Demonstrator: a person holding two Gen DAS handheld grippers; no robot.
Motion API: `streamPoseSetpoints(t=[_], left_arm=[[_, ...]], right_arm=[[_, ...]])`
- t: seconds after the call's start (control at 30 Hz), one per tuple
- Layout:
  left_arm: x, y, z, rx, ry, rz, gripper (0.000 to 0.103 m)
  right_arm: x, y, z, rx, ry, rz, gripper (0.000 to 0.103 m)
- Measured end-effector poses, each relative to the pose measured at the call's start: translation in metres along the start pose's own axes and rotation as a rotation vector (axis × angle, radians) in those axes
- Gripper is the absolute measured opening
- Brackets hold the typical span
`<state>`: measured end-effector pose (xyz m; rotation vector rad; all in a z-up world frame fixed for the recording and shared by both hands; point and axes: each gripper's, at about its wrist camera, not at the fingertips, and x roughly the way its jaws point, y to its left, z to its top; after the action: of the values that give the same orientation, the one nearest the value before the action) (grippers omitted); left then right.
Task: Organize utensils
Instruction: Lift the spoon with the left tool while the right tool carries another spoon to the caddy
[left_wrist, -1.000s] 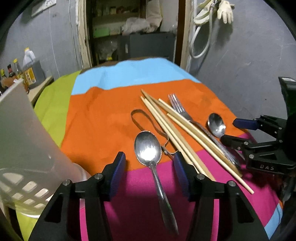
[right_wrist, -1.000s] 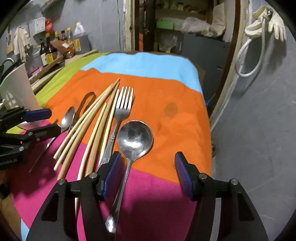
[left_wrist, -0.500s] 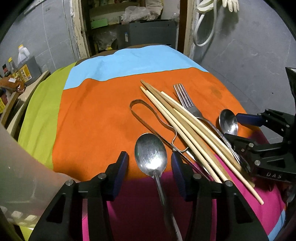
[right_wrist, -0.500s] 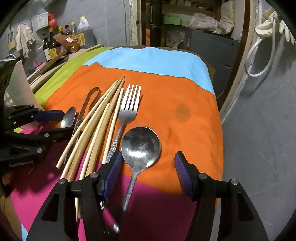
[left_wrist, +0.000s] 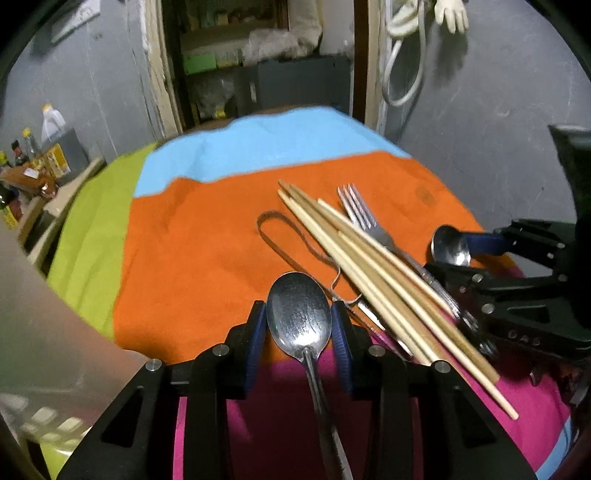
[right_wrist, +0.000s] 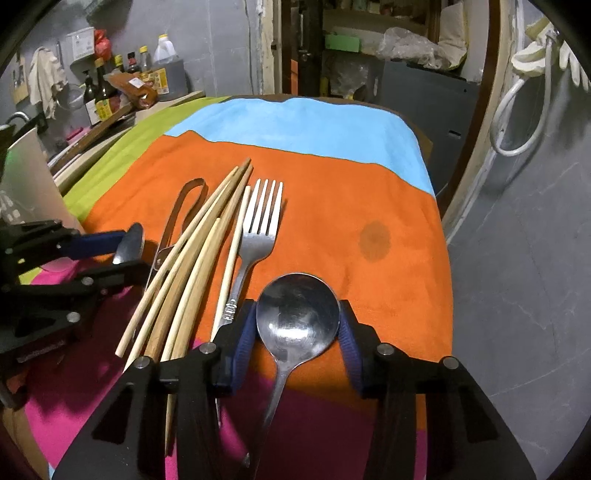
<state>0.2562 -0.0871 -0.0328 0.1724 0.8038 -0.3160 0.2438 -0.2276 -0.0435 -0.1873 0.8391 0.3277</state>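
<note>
Utensils lie on a table with a striped cloth (left_wrist: 207, 240). My left gripper (left_wrist: 299, 325) is shut on the bowl of an oval spoon (left_wrist: 299, 317); the handle runs back under it. My right gripper (right_wrist: 298, 325) is shut on the bowl of a round spoon (right_wrist: 298, 317). Between them lie several wooden chopsticks (left_wrist: 362, 266) (right_wrist: 199, 258), a fork (left_wrist: 364, 218) (right_wrist: 258, 229) and metal tongs (left_wrist: 288, 240) (right_wrist: 181, 218). Each gripper shows in the other's view: the right one (left_wrist: 458, 254), the left one (right_wrist: 129, 251).
A white plastic basket (left_wrist: 55, 343) stands close at the left; it also shows in the right wrist view (right_wrist: 26, 177). Bottles and jars (right_wrist: 122, 85) crowd a counter at the far left. A grey wall and the table's edge lie to the right.
Both grippers have closed from wide open onto their spoon bowls. Both have dropped lower toward the cloth.
</note>
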Motion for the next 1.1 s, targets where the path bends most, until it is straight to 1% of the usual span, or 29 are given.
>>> streamPoseSetpoints(t=[0.1, 0.2, 0.33, 0.4, 0.53, 0.6, 0.7, 0.9, 1.1], left_arm=[[-0.020, 0.002, -0.004, -0.014, -0.083, 0.008, 0.030], [-0.039, 0.003, -0.007, -0.034, -0.171, 0.022, 0.030], [-0.065, 0.000, -0.014, -0.044, -0.315, 0.061, 0.030], [-0.076, -0.004, -0.017, -0.038, -0.369, 0.083, 0.030], [-0.092, -0.011, -0.020, -0.024, -0.467, 0.136, 0.030], [-0.098, -0.012, -0.021, -0.021, -0.502, 0.153, 0.030], [-0.112, -0.011, -0.024, -0.027, -0.555, 0.174, 0.030], [-0.134, 0.000, -0.025, -0.053, -0.622, 0.197, 0.030], [-0.156, 0.017, -0.024, -0.093, -0.653, 0.212, 0.030]], right_arm=[[-0.014, 0.005, -0.002, -0.019, -0.069, -0.014, 0.041], [-0.035, 0.016, -0.006, -0.055, -0.181, -0.055, 0.041], [-0.060, 0.035, -0.014, -0.117, -0.328, -0.139, 0.041], [-0.069, 0.047, -0.020, -0.158, -0.393, -0.195, 0.041], [-0.080, 0.063, -0.026, -0.207, -0.489, -0.282, 0.040], [-0.085, 0.068, -0.027, -0.215, -0.534, -0.311, 0.040], [-0.093, 0.071, -0.028, -0.205, -0.584, -0.328, 0.040], [-0.111, 0.075, -0.021, -0.178, -0.666, -0.326, 0.040], [-0.128, 0.086, -0.006, -0.179, -0.736, -0.295, 0.040]])
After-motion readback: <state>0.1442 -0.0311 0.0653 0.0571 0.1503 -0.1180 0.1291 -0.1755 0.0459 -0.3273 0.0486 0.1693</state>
